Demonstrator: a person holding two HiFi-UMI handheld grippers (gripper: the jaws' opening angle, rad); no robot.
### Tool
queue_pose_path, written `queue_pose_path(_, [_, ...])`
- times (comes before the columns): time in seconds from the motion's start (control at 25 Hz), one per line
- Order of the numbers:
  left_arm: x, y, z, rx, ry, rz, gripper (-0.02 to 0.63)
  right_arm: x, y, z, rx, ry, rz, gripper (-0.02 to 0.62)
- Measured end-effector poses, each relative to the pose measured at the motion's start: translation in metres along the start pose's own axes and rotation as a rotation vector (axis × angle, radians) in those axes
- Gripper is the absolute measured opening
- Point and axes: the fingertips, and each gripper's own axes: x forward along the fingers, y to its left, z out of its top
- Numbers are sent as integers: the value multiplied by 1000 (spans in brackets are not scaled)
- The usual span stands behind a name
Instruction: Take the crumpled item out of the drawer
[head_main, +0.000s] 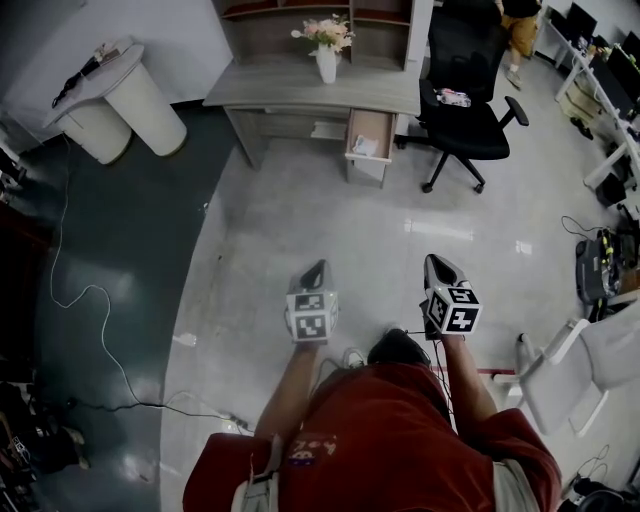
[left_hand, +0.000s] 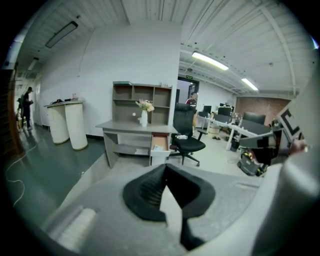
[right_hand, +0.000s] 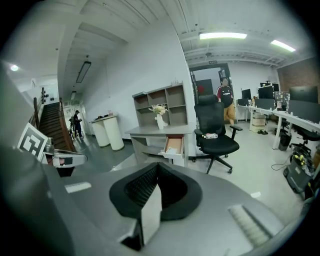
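Note:
A grey desk stands far ahead of me with its drawer pulled out. A crumpled white item lies in that drawer. It also shows in the left gripper view, crumpled item inside the drawer, and in the right gripper view, crumpled item inside the drawer. My left gripper and right gripper are held side by side over the pale floor, well short of the desk. The left gripper is shut with nothing in it, and so is the right gripper.
A black office chair stands just right of the drawer. A vase of flowers sits on the desk. Two white round stands are at the far left, where a cable trails over darker floor. A white chair is near my right.

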Motion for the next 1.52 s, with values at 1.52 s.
queue_pose_path(1.52, [293, 102, 145, 7, 107, 20, -3, 330, -81, 133, 39, 132, 70, 0])
